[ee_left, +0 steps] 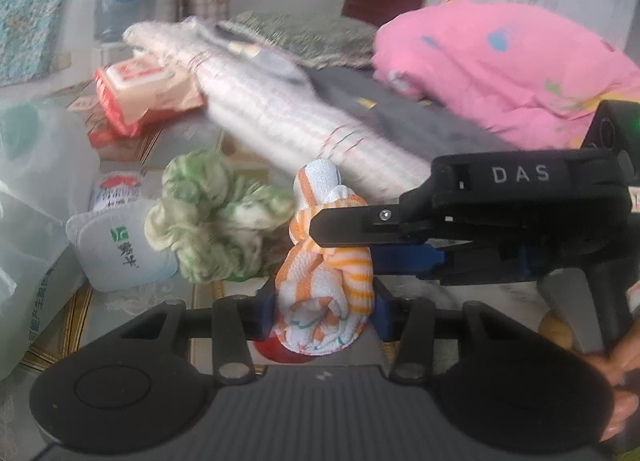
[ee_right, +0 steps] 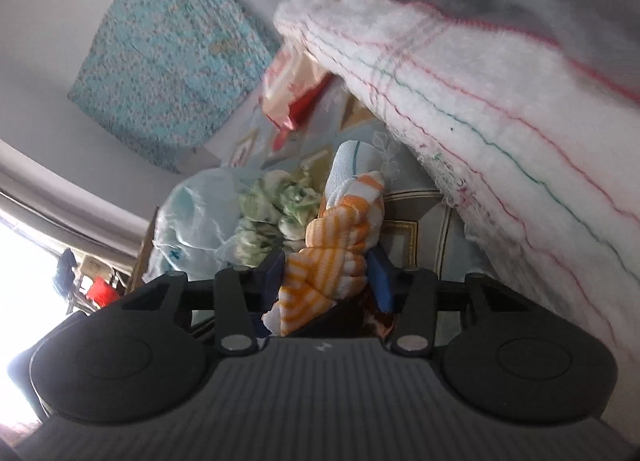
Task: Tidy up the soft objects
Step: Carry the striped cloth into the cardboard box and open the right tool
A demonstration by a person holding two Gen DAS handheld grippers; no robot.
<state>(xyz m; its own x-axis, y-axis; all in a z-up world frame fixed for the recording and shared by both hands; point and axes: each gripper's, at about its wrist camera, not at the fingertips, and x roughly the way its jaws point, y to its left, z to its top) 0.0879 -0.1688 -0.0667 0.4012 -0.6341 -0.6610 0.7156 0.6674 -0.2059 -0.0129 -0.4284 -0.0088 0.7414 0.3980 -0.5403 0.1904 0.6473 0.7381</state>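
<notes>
- Cloth (ee_left: 326, 277), orange-striped with pale blue, is bunched into a lump and stands between the left gripper's (ee_left: 325, 311) blue pads; the jaws look clamped on its lower part.
- Right gripper (ee_left: 344, 227) reaches in from the right in the left view, its black finger lying across the cloth's middle. In the right view the cloth (ee_right: 336, 261) fills the gap between its blue pads (ee_right: 380, 277), so both claws seem to pinch the same lump, one low, one higher.
- Cloth sits above a patterned table (ee_right: 424, 221), just beside a green rag (ee_left: 216, 221) and in front of a white towel (ee_left: 280, 117) with thin coloured lines.
- Risk: two grips on one small wad. If the hands pull apart unevenly, the weaker pinch may slip and the fold could spring loose.
- Risk: the cloth is bunched, not flat, so a jaw may hold only an outer layer; the rest might sag or drop once lifted.
- Risk: the green rag touches or nearly touches the cloth's left side; a sideways drag could snag it and carry it along.
- Risk: the white towel hangs close on the right in the right view; a roll of that wrist could brush it and tug the pile, with the grey cloth (ee_left: 408, 113) and pink bedding (ee_left: 500, 61) stacked behind.
- Blur on the background hides finer detail.
</notes>
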